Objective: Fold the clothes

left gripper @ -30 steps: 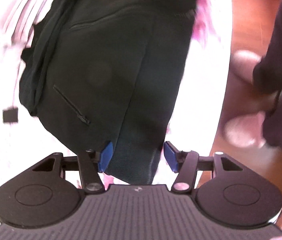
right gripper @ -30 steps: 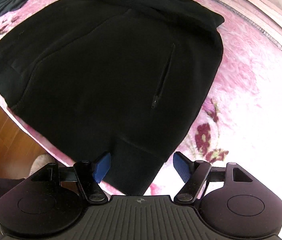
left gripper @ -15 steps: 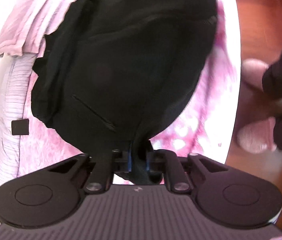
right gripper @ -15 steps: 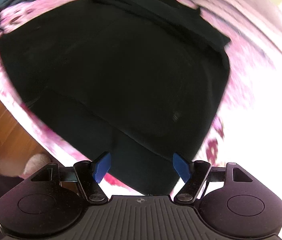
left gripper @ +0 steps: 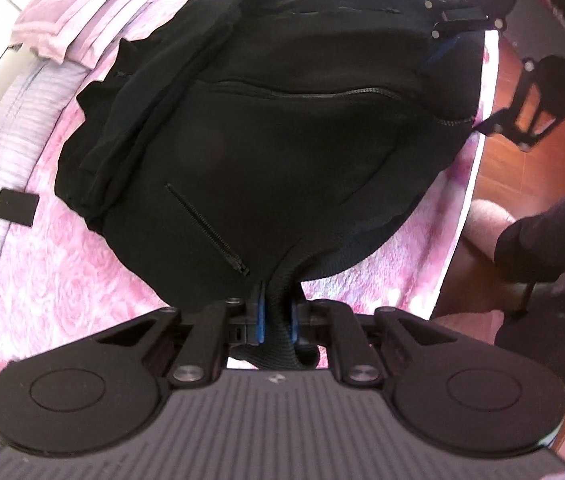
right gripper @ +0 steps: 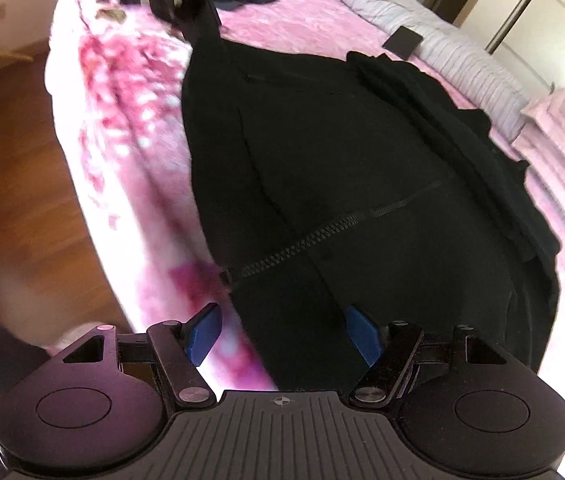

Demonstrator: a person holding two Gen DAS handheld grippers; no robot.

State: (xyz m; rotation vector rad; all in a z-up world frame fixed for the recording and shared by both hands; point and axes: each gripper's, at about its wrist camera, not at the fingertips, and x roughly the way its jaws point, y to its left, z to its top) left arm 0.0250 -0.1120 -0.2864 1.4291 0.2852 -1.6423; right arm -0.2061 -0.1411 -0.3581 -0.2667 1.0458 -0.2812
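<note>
Black zip-front fleece jacket (left gripper: 266, 152) lies flat on the pink rose-pattern plush bedspread (left gripper: 58, 280), near the bed's edge by the wood floor (right gripper: 14, 208).

Left gripper (left gripper: 275, 318): blue pads pressed together, pinching one corner of the ribbed hem; fabric bunched into a ridge between them.

Right gripper (right gripper: 282, 334): blue pads spread, straddling the other hem corner just beside the bottom of the centre zipper (right gripper: 302, 242). Not pinching yet, contact unclear.

Key geometry: the hem runs gripper to gripper along the near bed edge; the jacket's long axis runs away from both, toward the bunched collar at the far side. My read: the right needs to clamp before the hem can lift toward the collar.

Texture: soft, thick, matte knit; ribbed hem; coarse zipper teeth; slanted pocket zip (left gripper: 206, 232). It should drape heavily and sag between the grips.
</note>
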